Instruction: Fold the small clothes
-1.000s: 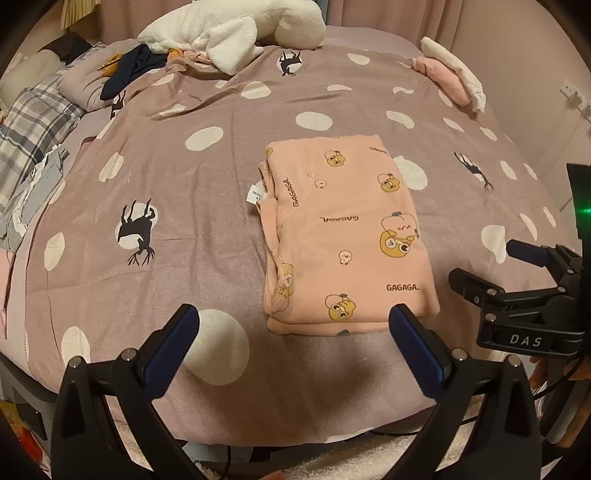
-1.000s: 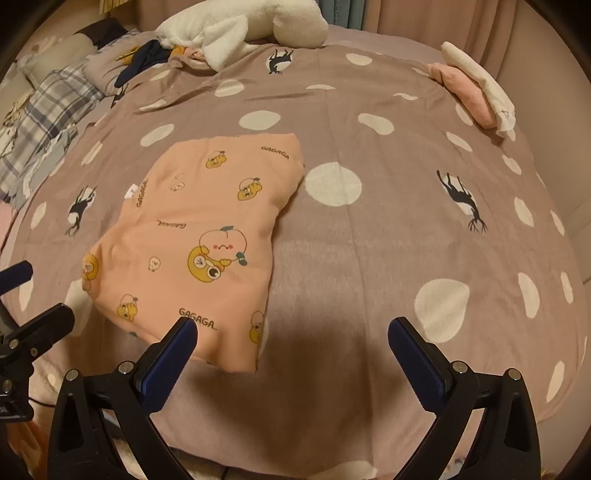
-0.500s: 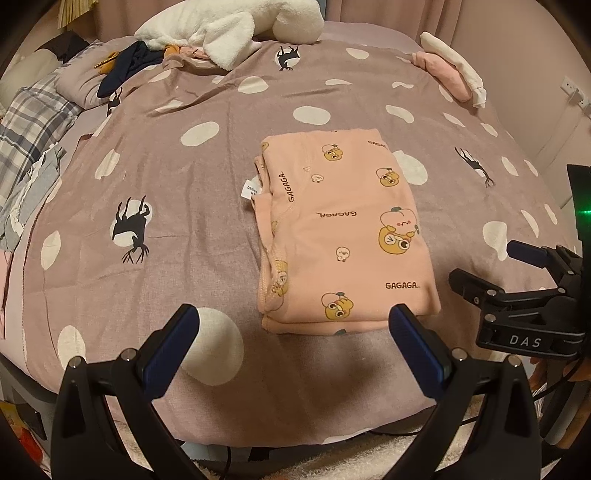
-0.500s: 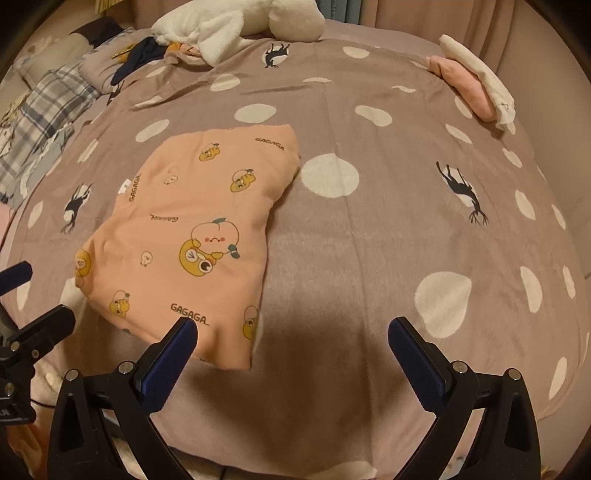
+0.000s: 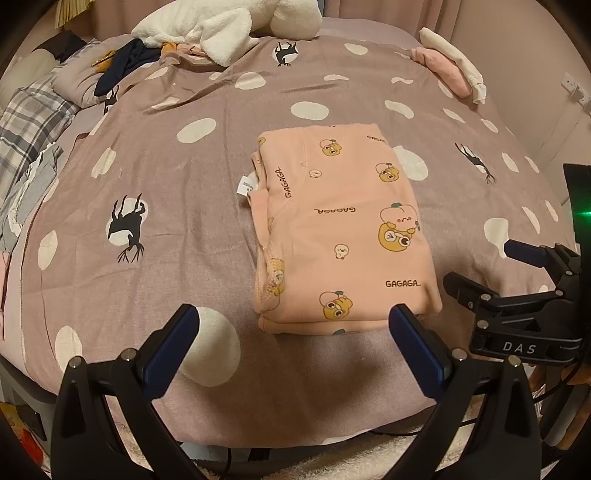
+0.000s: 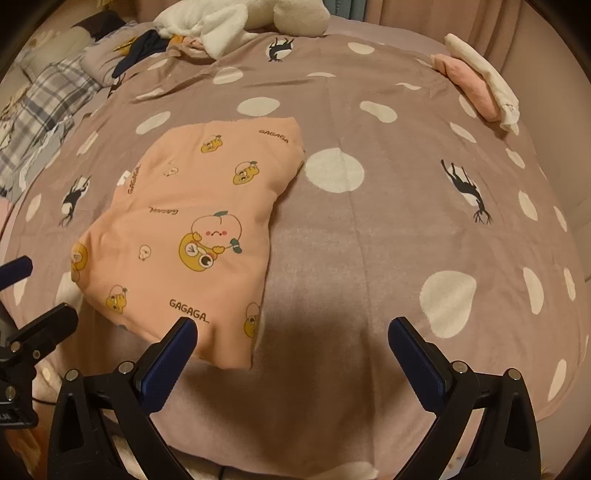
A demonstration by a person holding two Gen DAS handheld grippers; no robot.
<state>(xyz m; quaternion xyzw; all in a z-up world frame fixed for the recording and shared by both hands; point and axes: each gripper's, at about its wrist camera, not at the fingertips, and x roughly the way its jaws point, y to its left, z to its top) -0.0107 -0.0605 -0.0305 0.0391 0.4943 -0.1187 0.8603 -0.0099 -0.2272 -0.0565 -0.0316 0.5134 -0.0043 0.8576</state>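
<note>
Across the bed (image 5: 184, 206), under its mauve dotted cover, a folded peach garment (image 5: 343, 229) lies flat near the middle, at twelve o'clock from my left gripper (image 5: 293, 339) and at ten o'clock from my right gripper (image 6: 291, 350). Both my jaws are spread wide, holding nothing, short of the cloth's near edge.

A mauve bedspread (image 5: 177, 192) with white dots and black horse figures covers the bed. At its far edge lies a white plush heap (image 5: 225, 26), beside dark clothes (image 5: 125, 66). Plaid fabric (image 5: 29, 122) lies left; a pink-and-white bundle (image 6: 476, 81) sits far right
</note>
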